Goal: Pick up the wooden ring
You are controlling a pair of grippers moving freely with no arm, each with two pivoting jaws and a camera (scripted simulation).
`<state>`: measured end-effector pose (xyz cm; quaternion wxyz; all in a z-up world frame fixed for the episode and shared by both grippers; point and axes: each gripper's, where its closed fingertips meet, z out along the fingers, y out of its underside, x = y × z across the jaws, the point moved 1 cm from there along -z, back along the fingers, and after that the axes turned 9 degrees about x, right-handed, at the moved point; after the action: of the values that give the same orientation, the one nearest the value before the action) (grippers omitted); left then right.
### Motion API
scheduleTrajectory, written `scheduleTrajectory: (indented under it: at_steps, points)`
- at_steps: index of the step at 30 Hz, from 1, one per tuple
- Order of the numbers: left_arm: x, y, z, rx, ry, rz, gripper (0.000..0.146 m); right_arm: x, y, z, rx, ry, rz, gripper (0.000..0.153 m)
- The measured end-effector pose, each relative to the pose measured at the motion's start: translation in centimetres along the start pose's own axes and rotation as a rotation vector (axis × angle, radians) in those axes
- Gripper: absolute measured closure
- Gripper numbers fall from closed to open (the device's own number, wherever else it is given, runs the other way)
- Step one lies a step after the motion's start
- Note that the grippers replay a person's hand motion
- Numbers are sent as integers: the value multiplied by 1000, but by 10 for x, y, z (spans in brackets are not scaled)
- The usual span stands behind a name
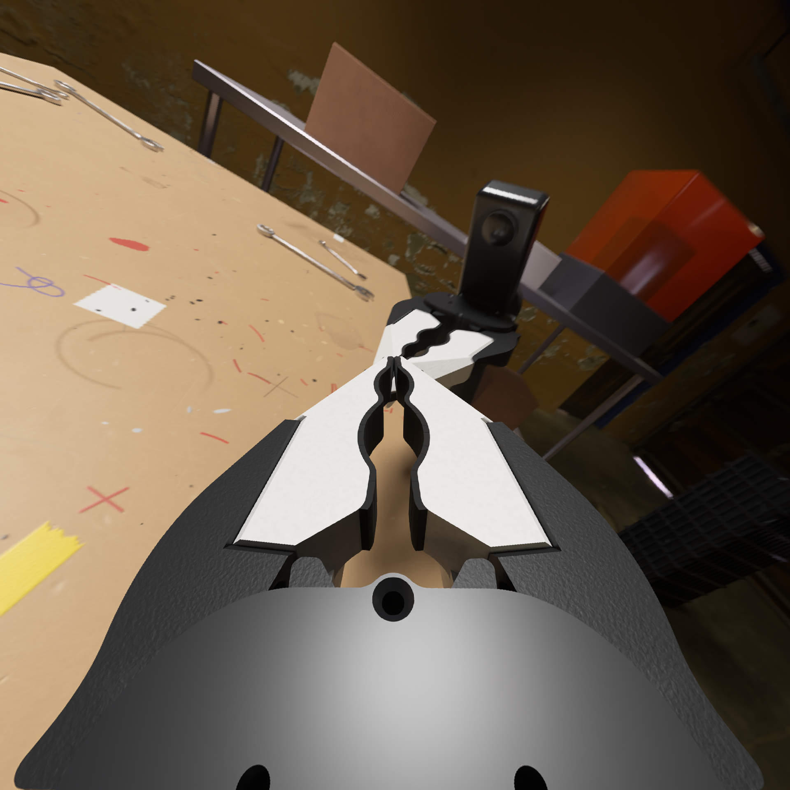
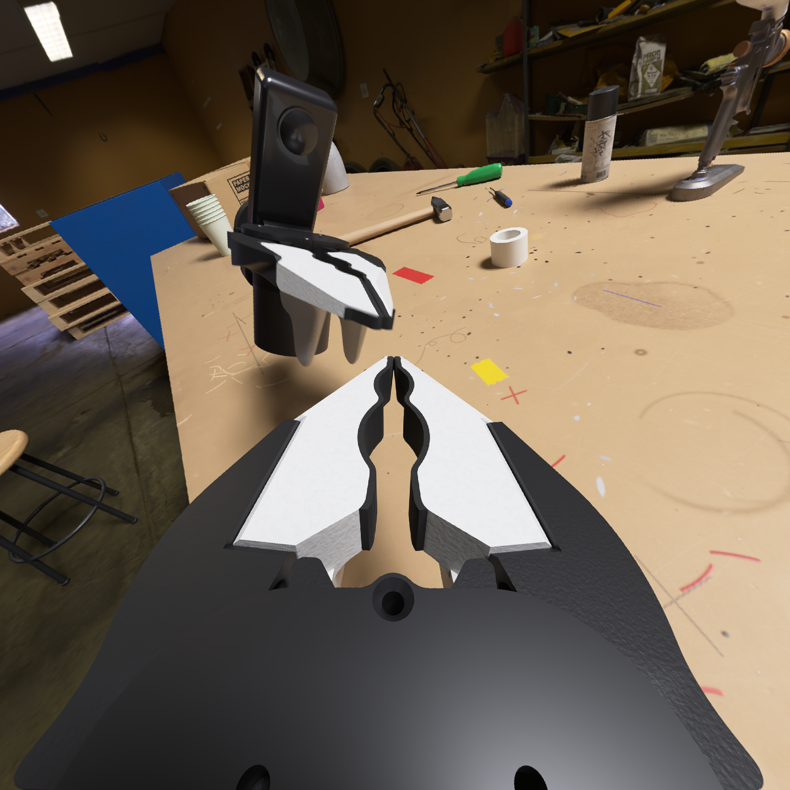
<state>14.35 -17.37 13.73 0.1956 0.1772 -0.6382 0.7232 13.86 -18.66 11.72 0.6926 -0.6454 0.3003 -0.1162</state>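
Two grippers hovered over the counter (image 2: 598, 427), each with its white fingers pressed together at the tips and nothing between them. The left gripper (image 1: 392, 361) pointed at the right gripper (image 2: 392, 361), and in the left wrist view their tips sat just beside one another. In the right wrist view the left one hung ahead and a little to the left, clear of the surface. Just ahead and to the right of the right gripper lay a yellow patch (image 2: 488, 371), and farther ahead a red patch (image 2: 412, 275). Beyond that, well apart from both grippers, a pale thick-walled ring (image 2: 508, 247) stood upright on the counter. Whether it was wooden could not be told. A hammer (image 2: 397, 220) lay past it to the left, with a green-handled screwdriver (image 2: 474, 175) farther off. A spray can (image 2: 598, 137) stood far ahead on the right. To the left gripper's front left lay a long wrench (image 1: 314, 260) and, nearer, a white square (image 1: 119, 305).
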Motion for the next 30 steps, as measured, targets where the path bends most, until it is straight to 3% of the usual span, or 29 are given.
scheduleTrajectory:
  at_steps: [6, 11, 18, 30]
  points:
    - [-7, 3, 0, -21, -86, 120, 146, -1, -3, -3, 19, -23, 32, 151]
    - [-16, -1, -4, -13, -140, 151, 146, -13, 3, 4, -19, -64, -32, 147]
    - [-17, 8, -4, -60, -139, 184, 146, -15, 26, 15, -146, -15, -150, 146]
    - [-19, 16, -2, -83, -132, 169, 146, -9, 17, 10, -96, -5, -108, 145]
